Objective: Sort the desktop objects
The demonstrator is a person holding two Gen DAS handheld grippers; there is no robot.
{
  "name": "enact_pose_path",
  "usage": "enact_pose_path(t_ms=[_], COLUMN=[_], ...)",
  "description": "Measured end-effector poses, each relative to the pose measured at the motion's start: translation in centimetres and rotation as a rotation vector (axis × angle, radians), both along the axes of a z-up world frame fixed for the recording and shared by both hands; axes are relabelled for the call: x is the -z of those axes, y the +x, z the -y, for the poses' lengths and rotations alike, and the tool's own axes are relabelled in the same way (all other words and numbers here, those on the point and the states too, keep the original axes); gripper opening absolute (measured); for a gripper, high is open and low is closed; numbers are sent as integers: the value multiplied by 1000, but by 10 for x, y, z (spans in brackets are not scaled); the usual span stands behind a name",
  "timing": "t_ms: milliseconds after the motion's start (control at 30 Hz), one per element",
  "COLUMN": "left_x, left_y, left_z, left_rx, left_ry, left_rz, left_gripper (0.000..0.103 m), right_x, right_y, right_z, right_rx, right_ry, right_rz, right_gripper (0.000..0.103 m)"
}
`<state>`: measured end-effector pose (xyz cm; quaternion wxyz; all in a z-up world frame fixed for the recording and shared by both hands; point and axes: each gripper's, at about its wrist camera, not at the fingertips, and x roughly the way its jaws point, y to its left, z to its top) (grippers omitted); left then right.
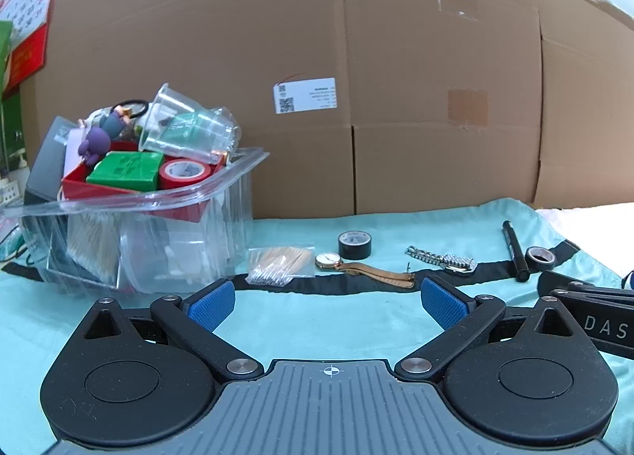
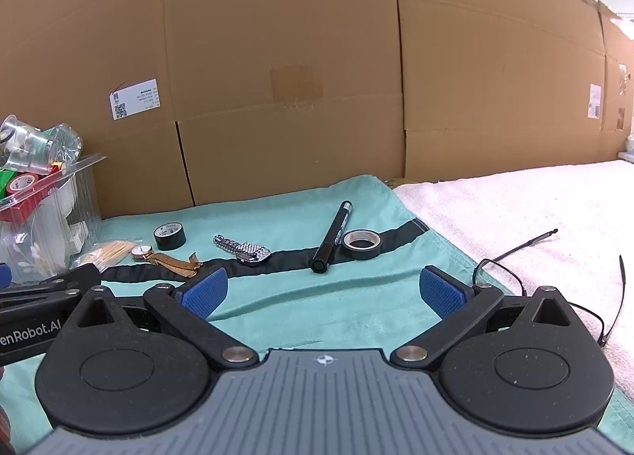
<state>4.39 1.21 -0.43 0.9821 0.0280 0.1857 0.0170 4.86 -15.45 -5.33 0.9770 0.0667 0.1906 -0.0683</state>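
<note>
Both blue-padded units are seen spread wide and empty: the left hand-held gripper (image 1: 329, 306) and the right hand-held gripper (image 2: 323, 294). Just ahead of the left one a gold watch (image 1: 358, 266) is laid flat on the teal cloth (image 1: 317, 320), its woven strap running rightward. Beyond are found a bag of cotton swabs (image 1: 279, 264), glossy black tape (image 1: 354, 245) and a crammed clear bin (image 1: 158, 225).
</note>
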Motion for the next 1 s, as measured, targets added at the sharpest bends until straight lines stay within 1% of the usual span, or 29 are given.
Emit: enact_pose_path(t_ms=[133, 367, 467, 533, 600, 667, 700, 767, 900, 933, 1000], left_x=[-7, -21, -25, -26, -24, -21, -19, -16, -5, -1, 11], left_y=[10, 43, 59, 70, 78, 86, 89, 94, 101, 100, 97], left_z=[5, 22, 34, 44, 54, 65, 69, 77, 93, 98, 109], left_rx=[22, 95, 128, 142, 162, 187, 205, 228, 275, 298, 335], left_ry=[18, 66, 72, 76, 90, 101, 90, 57, -4, -13, 16], left_rz=[-9, -66, -96, -111, -107, -109, -107, -110, -137, -148, -166], left_gripper=[103, 103, 103, 103, 103, 103, 103, 103, 103, 103, 103], right_x=[-3, -17, -23, -24, -22, -20, -21, -24, -31, -32, -31], right_y=[6, 29, 43, 53, 64, 72, 73, 71, 69, 72, 82], right_z=[6, 23, 32, 38, 45, 57, 63, 78, 114, 121, 127], right_rx=[-1, 21, 41, 57, 64, 76, 82, 90, 42, 35, 2], right_ry=[16, 11, -9, -35, -58, -56, -57, -37, 78, 84, 57], right_rz=[-9, -18, -16, -39, -84, -134, -144, -131, -58, -58, -67], right_gripper=[103, 103, 103, 103, 103, 103, 103, 103, 103, 102, 102])
